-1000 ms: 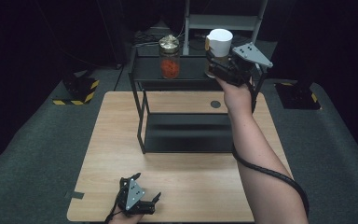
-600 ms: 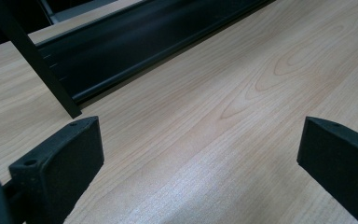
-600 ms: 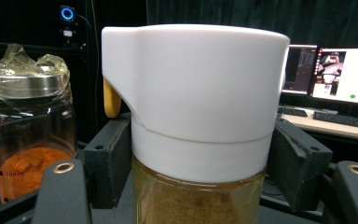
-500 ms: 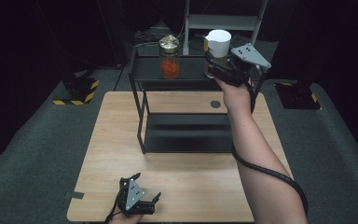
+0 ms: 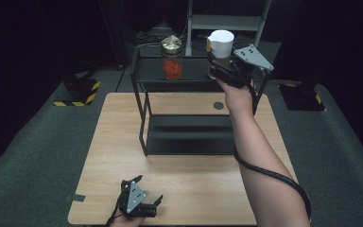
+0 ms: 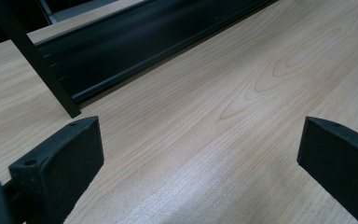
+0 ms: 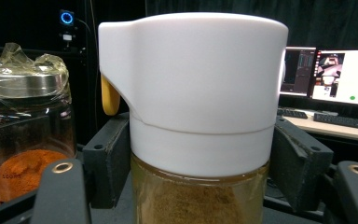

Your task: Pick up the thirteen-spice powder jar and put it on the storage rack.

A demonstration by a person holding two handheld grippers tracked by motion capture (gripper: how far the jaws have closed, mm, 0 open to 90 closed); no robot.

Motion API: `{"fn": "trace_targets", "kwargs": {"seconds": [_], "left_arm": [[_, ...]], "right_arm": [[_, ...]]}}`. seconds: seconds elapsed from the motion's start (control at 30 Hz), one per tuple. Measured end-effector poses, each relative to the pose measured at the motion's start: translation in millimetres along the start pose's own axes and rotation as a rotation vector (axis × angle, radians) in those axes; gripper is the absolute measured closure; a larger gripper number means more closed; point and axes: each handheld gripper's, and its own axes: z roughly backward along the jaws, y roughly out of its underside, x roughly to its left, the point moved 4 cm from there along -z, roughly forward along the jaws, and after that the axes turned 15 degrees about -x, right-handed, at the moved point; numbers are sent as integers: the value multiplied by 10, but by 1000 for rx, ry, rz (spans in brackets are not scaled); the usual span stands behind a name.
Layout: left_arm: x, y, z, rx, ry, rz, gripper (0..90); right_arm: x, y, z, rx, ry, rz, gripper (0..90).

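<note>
A glass jar with a tall white lid [image 5: 221,43] [image 7: 196,84] and brownish contents stands on the top shelf of a black rack [image 5: 194,75], at its right end. My right gripper [image 5: 220,71] [image 7: 200,154] reaches it from the near side with one jaw on each side of it. The jaws have just been opening a little, and the pads still lie against the jar's sides. My left gripper [image 5: 150,189] [image 6: 200,144] rests low at the table's front edge, open, with bare wood between its jaws.
A second jar [image 5: 172,61] [image 7: 23,140], with a metal lid and orange powder, stands on the same shelf to the left. The rack's lower shelf [image 5: 189,137] lies on the wooden table [image 5: 118,127]. Monitors [image 7: 335,74] glow far behind.
</note>
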Motion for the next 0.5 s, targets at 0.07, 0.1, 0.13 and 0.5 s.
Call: {"fn": "trace_targets", "kwargs": {"seconds": [0.07,0.1,0.13,0.5], "left_arm": [[2,1,1,-1,1,1,6],[3,2,1,-1,1,2,6],[4,2,1,-1,1,2,6],[7,6,4,-5,1,7,6]], "right_arm": [[1,-3,0,4,4,-5,271],[0,-6,-1,6,4,-7,271],[0,-14,-2,9,3,-7,270],[3,-91,-8,37,6,-12,152]]}}
